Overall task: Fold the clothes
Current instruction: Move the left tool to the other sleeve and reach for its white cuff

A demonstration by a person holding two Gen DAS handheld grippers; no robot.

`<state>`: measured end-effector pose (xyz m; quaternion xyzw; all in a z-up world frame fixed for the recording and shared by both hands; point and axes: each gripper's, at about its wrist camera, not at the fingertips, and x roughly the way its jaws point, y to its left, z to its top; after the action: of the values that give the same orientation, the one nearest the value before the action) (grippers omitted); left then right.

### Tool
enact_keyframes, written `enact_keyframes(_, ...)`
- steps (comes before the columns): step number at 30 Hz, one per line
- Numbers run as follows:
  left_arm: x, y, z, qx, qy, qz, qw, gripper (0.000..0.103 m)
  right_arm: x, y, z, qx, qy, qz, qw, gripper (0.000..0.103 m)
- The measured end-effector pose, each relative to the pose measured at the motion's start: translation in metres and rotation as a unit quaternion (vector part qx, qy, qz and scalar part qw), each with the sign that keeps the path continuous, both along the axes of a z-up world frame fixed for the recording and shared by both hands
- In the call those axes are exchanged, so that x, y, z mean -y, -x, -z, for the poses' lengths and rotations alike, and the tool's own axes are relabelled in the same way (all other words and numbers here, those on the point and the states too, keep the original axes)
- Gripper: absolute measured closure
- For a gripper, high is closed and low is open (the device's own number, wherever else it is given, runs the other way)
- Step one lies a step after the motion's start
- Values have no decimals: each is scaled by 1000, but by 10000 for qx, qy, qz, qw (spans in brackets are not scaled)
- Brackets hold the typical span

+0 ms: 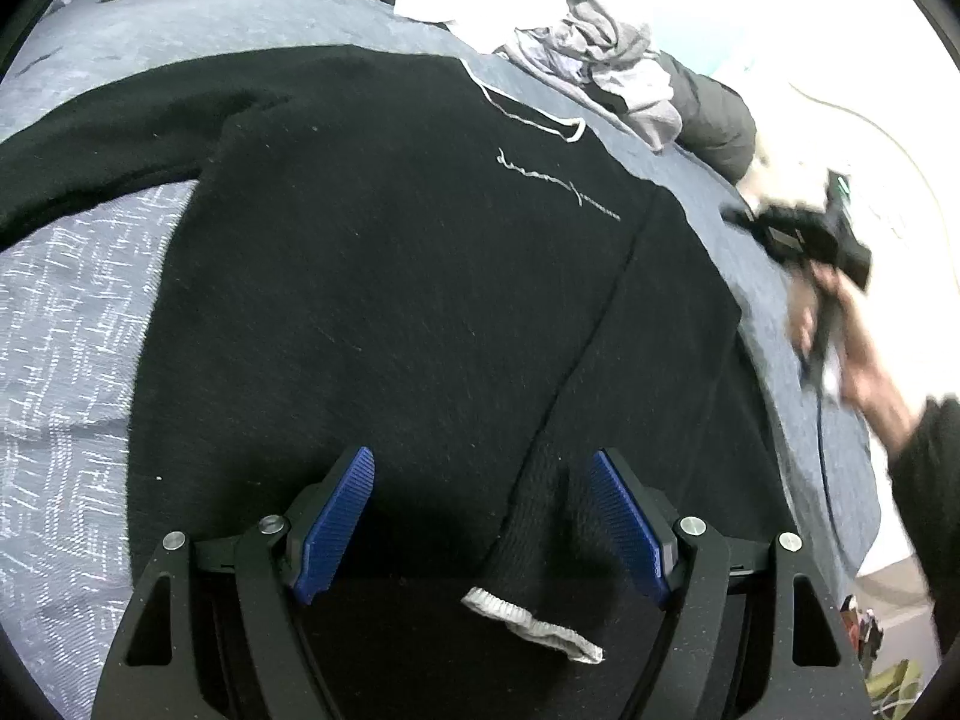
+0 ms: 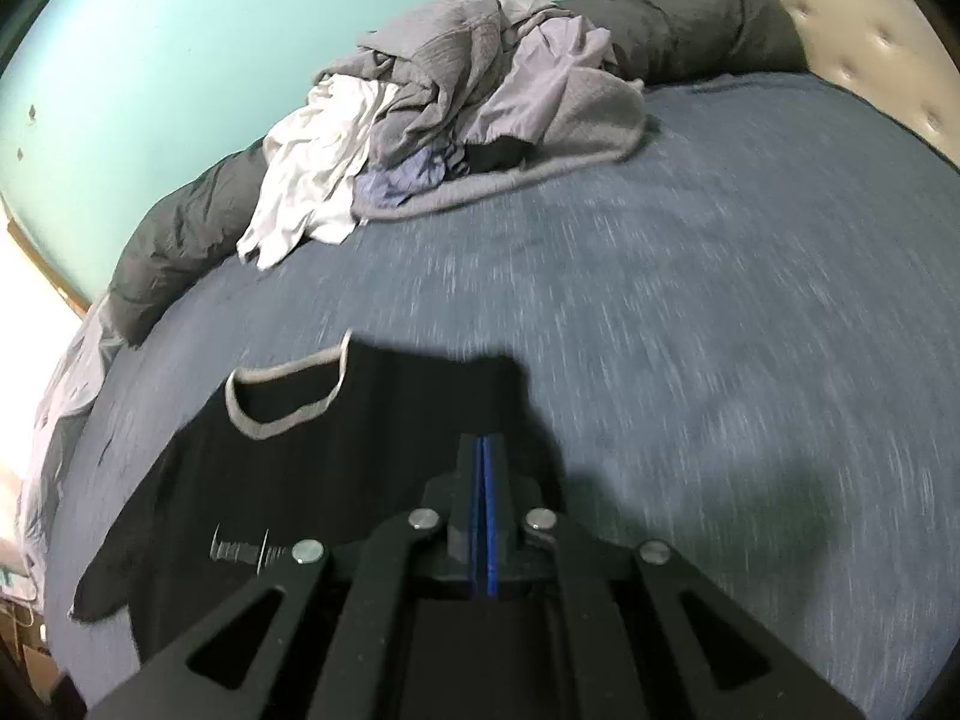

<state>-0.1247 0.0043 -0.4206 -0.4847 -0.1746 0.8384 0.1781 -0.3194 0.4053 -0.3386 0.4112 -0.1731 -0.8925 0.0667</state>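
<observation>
On the bed: we have a black sweater [image 1: 384, 300] spread flat on the blue-grey bedspread [image 1: 78, 312], chest side up with pale script across it and a grey-trimmed neckline [image 2: 288, 396] toward the far edge.
Sleeves: one lies folded in over the body, its grey cuff [image 1: 534, 624] just in front of our left gripper; the other stretches out to the side across the cover.
Left gripper [image 1: 480, 516]: our blue pads [image 1: 336, 522] stand wide apart just above the cloth, the folded sleeve running between them, nothing pinched.
Right gripper [image 2: 483, 516]: the jaws are pressed together with only a blue seam showing; we cannot see any fabric caught between them. In the left view it appears blurred, off the sweater's edge, carried by a hand [image 1: 840, 324].
Waiting pile: a heap of grey and white clothes [image 2: 456, 120] sits well apart near the dark pillows [image 2: 690, 18].
Step in hand: we judge one sleeve is folded in and the outstretched sleeve is still to do.
Next move: we likely need to reach the far sleeve, pinch it near the cuff, and lay it straight across the chest without dragging the body out of square.
</observation>
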Motion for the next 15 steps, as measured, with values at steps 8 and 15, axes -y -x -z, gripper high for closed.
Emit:
enact_keyframes(8,19,3,-11,16,-3,-417,9991,24,25,-97,3,55,31,-211,9998,90)
enact_keyframes(15,63,-7,-39,50,121,-837,9964,24,44,-151,2,-80,283,-245,9993,70)
